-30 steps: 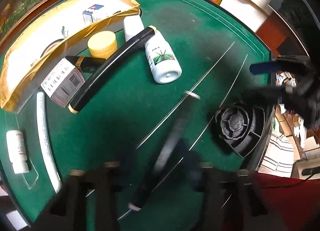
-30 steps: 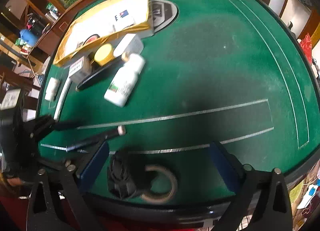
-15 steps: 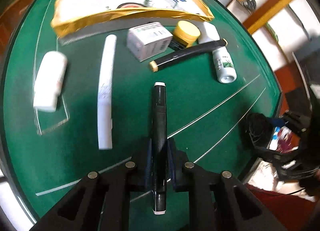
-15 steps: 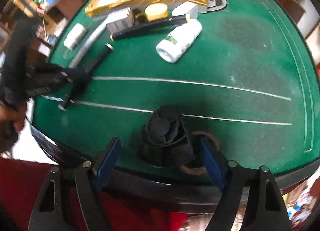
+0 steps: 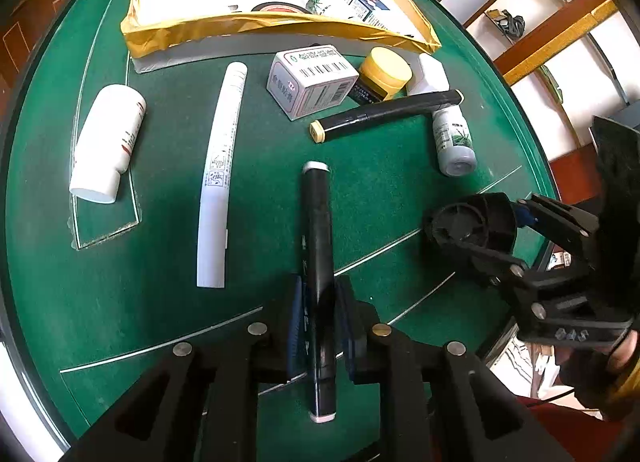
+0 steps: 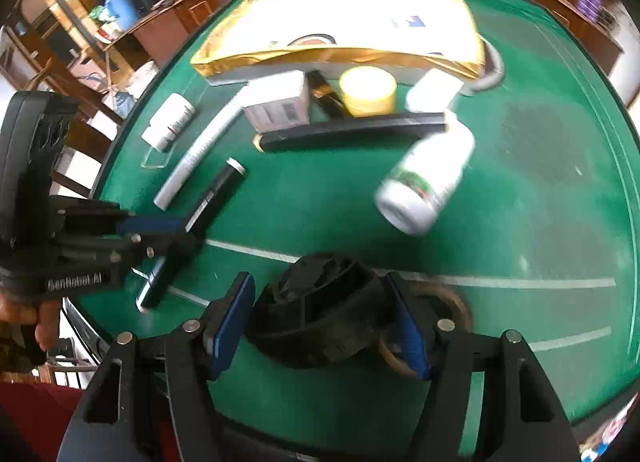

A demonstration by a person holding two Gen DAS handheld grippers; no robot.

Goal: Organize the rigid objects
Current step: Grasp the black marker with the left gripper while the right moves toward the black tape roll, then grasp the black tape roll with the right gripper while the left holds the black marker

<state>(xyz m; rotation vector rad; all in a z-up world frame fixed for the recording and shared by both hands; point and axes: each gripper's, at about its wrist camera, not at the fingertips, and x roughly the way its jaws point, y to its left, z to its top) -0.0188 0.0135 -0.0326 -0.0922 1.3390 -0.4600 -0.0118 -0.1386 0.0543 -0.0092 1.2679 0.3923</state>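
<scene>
Right now my left gripper is clamped on a black marker with white end caps, the pads pressing its lower half while the tip points away across the green table. My right gripper straddles a black ribbed part at the near table edge; its jaws have just been closing around the part, and I cannot tell whether the blue pads touch it yet. A tan ring lies just beside that part, partly behind my right finger.

Farther out, left of the marker, a long white tube lies lengthwise, and beyond it to the left a white bottle lies on its side. To the right a second white bottle with a green label also lies flat. A second black marker with a cream cap rests across its neck. Behind that sit a white barcode box and a yellow-lidded jar, close together. Farthest, a gold-rimmed tray holds printed items too washed out to read.
</scene>
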